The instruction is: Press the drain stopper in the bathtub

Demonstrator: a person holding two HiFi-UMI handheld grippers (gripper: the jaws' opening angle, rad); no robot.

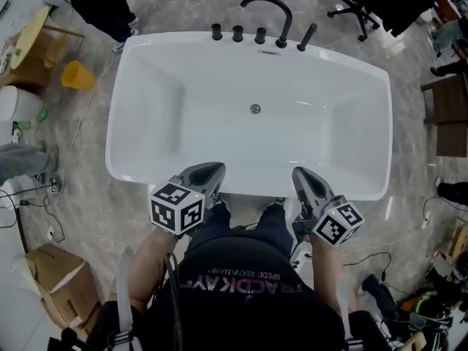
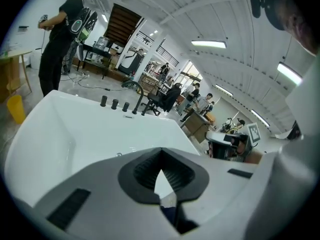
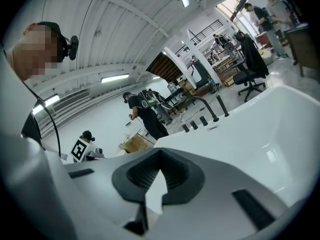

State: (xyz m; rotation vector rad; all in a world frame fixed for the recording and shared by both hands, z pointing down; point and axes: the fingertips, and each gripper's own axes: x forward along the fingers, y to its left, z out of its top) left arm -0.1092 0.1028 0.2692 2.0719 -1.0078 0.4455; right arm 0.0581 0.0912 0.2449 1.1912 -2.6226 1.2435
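Note:
A white bathtub [image 1: 146,101] lies across the head view, and its small round drain stopper [image 1: 255,109] sits at the middle of the tub floor. A black arched faucet [image 1: 268,8] and a row of black knobs [image 1: 238,33] stand on the far rim. My left gripper [image 1: 209,172] and right gripper [image 1: 302,176] hover over the near rim, both shut with nothing in them, well short of the stopper. In the left gripper view the left gripper [image 2: 161,154] points across the tub, and the stopper [image 2: 119,154] shows faintly. In the right gripper view the right gripper [image 3: 160,153] faces the faucet [image 3: 200,104].
A yellow bin [image 1: 77,75] and a wooden table [image 1: 33,39] stand left of the tub, with a person [image 1: 102,6] beyond. A cardboard box [image 1: 62,284] sits at the near left. An office chair [image 1: 358,6] and a dark cabinet [image 1: 446,115] are on the right. Cables cross the floor.

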